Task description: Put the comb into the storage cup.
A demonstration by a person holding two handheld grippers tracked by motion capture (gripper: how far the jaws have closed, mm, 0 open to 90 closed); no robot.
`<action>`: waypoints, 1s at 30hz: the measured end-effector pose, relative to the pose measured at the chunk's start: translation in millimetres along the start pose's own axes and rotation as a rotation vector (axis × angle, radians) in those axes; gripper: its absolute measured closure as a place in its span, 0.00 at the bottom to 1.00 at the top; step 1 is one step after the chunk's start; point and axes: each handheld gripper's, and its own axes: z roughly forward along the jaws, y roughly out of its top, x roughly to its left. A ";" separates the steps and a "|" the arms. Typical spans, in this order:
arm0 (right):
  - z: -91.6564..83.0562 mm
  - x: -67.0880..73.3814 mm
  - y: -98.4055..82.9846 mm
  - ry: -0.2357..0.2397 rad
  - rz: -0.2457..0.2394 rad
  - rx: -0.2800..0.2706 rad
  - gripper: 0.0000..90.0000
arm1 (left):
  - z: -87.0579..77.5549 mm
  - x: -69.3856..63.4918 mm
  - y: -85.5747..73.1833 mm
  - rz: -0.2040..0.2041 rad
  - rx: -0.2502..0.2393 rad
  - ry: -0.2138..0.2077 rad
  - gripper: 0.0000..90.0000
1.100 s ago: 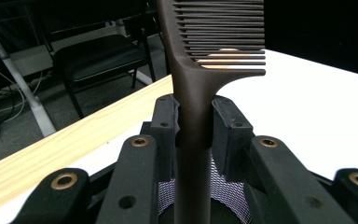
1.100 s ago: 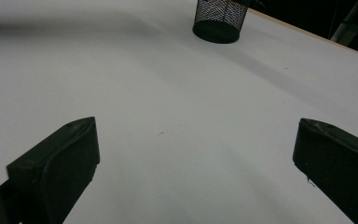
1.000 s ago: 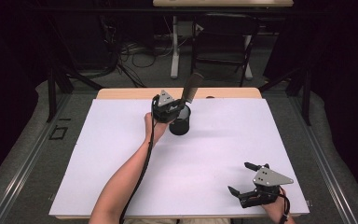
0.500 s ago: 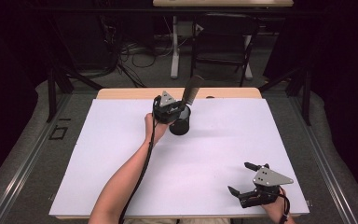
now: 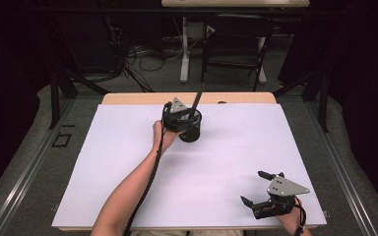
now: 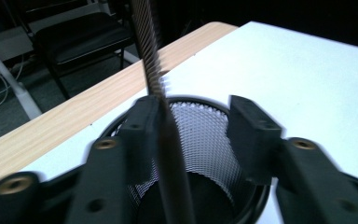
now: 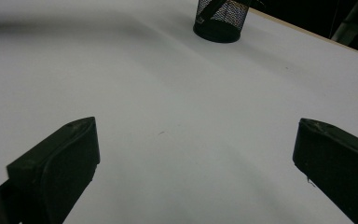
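We see the mesh cup [image 5: 191, 127] on the sheet [image 5: 128, 172] near the table's far edge [image 5: 128, 98], the comb [image 5: 197, 101] standing in it and leaning against its rim, the left gripper [image 5: 179, 118] over the cup, the right gripper [image 5: 261, 189] well apart at the sheet's near right corner, a chair [image 5: 236, 44] on the floor behind the table

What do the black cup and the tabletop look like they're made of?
The black cup looks like metal mesh with a matte dark finish: its wall is a fine see-through grid under a solid rim. The tabletop seems to be light wood or wood-look laminate, going by the grain lines, under a smooth matte white sheet.
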 end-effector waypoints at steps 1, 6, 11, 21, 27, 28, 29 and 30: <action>0.0 0.0 0.0 0.000 -0.001 0.000 0.00 | -1.6 -0.2 0.7 -0.004 0.001 -0.001 0.51; 0.3 0.0 -0.1 0.001 0.000 0.002 0.00 | -12.0 0.9 3.2 -0.018 0.010 -0.018 0.36; 0.6 -0.3 0.1 -0.001 -0.003 0.001 0.00 | -19.4 2.1 5.2 -0.022 0.014 -0.009 0.27; 1.1 0.8 0.6 0.001 0.001 0.004 0.00 | -39.5 1.1 7.7 -0.009 0.029 -0.026 0.14; 1.8 0.2 0.4 0.002 -0.002 0.004 0.00 | -47.6 0.8 7.0 -0.002 0.047 -0.021 0.10; 1.5 0.3 0.4 0.002 -0.001 0.006 0.00 | -50.7 1.2 6.6 -0.004 0.053 -0.022 0.08; 1.4 0.3 0.4 0.002 -0.002 0.007 0.00 | -52.0 1.0 6.4 -0.003 0.061 -0.023 0.07; 1.5 0.4 0.3 0.002 0.000 0.006 0.00 | -53.6 0.8 6.2 0.001 0.064 -0.020 0.06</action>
